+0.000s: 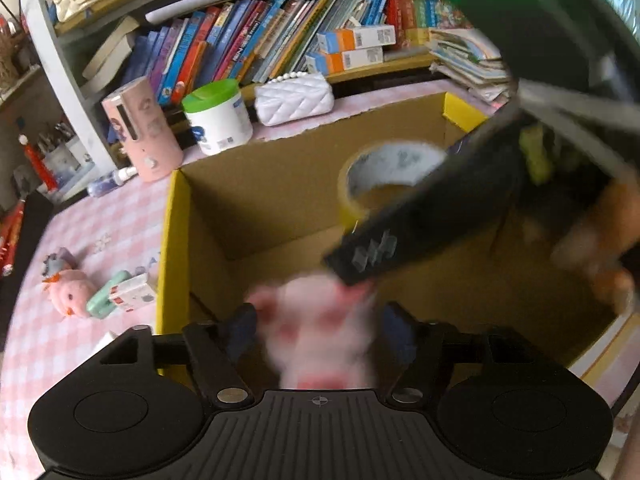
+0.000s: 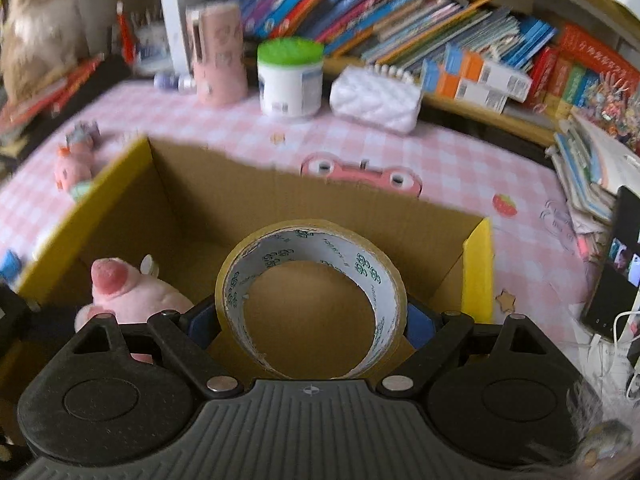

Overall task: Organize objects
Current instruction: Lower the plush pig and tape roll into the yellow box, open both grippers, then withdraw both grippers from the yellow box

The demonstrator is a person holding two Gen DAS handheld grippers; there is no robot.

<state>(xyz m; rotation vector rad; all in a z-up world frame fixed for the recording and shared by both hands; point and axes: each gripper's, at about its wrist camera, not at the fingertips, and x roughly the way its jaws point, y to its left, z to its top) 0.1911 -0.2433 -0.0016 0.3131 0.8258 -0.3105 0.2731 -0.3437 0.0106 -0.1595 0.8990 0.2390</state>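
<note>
An open cardboard box (image 1: 280,200) with yellow flaps stands on the pink checked table; it also shows in the right wrist view (image 2: 192,200). My left gripper (image 1: 320,330) is shut on a pink plush pig (image 1: 316,328) and holds it over the box. The pig also shows in the right wrist view (image 2: 132,292). My right gripper (image 2: 310,320) is shut on a roll of yellow tape (image 2: 310,264) above the box. The tape (image 1: 384,176) and the right gripper's black body (image 1: 440,216) appear in the left wrist view.
On the table left of the box lie a small pink plush (image 1: 70,292) and a green-and-white item (image 1: 120,292). Behind the box stand a pink cylinder (image 1: 144,128), a green-lidded tub (image 1: 218,116) and a white quilted purse (image 1: 294,98). Bookshelves run along the back.
</note>
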